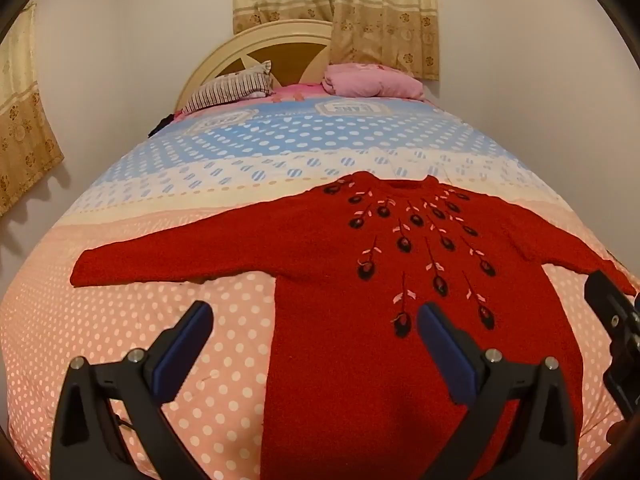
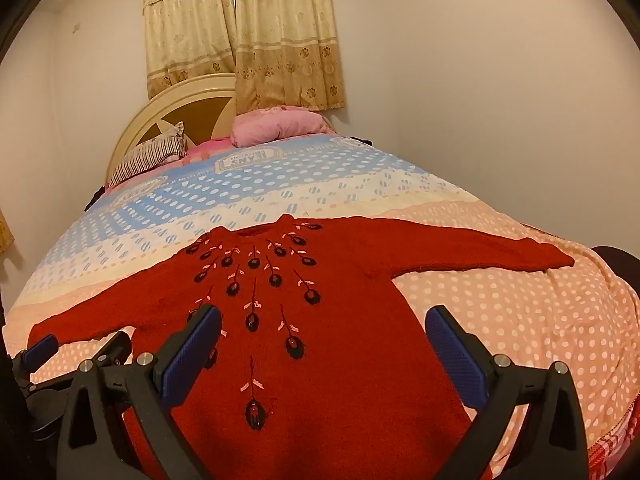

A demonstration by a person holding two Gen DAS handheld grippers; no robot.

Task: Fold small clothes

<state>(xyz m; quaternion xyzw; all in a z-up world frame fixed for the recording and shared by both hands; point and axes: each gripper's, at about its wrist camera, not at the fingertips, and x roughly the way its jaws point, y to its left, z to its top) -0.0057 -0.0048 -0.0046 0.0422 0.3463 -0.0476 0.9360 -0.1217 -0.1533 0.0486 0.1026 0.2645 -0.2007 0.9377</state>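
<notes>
A small red knitted sweater [image 1: 340, 248] with dark embroidered flowers lies flat, front up, on the bed, both sleeves spread sideways. It also shows in the right wrist view [image 2: 340, 292]. My left gripper [image 1: 314, 320] is open and empty, above the sweater's lower left side. My right gripper [image 2: 322, 324] is open and empty, above the sweater's lower right body. The right gripper shows at the right edge of the left wrist view [image 1: 616, 320]; the left gripper shows at the lower left of the right wrist view [image 2: 72, 352].
The bed [image 1: 140, 340] has a pink, cream and blue dotted cover. A striped pillow [image 1: 228, 88] and a pink folded blanket [image 1: 372, 80] lie by the round headboard [image 1: 280, 40]. Beige curtains [image 2: 240, 32] hang behind. Walls stand close on both sides.
</notes>
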